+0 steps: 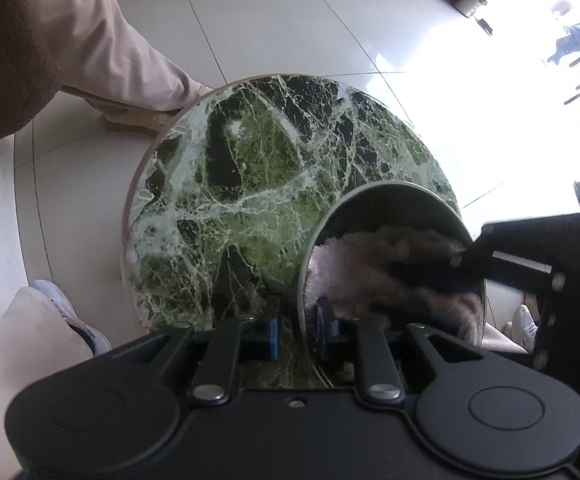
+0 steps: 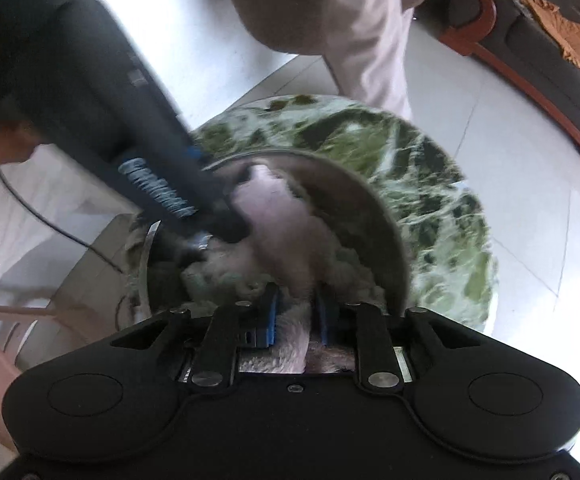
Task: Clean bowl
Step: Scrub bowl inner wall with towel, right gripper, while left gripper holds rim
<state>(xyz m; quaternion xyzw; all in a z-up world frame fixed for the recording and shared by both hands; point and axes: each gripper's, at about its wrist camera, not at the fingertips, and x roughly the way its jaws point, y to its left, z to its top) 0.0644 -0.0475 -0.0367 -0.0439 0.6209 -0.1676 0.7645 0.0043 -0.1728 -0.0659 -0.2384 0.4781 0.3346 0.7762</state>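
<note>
Both jaws stand nearly together, each pinching something. Those of the left gripper (image 1: 297, 332) clamp the rim of the bowl (image 1: 373, 208), one blue pad outside the wall and one inside. Those of the right gripper (image 2: 294, 320) nip a fold of the cloth (image 2: 286, 224), a fluffy pale pink rag that runs up between the blue pads and into the bowl.

Steel and mirror-bright, the bowl is tipped up on its side, its mouth facing the right gripper; being round, it has no long axis to speak of. It sits at the edge of the table (image 1: 226, 184), on the side nearest both grippers, and whether its lower wall touches the tabletop I cannot tell. Cloth fills most of the bowl's inside, and the wall reflects it. From the right wrist view the left gripper reaches down to the bowl's left rim; motion blurs that picture.

Round and topped in green marble with white veins, the table stands on pale floor tiles. Past the table's far side stands a person's leg (image 1: 122, 60) in light trousers; beyond that, a wood-framed sofa (image 2: 529, 40).
</note>
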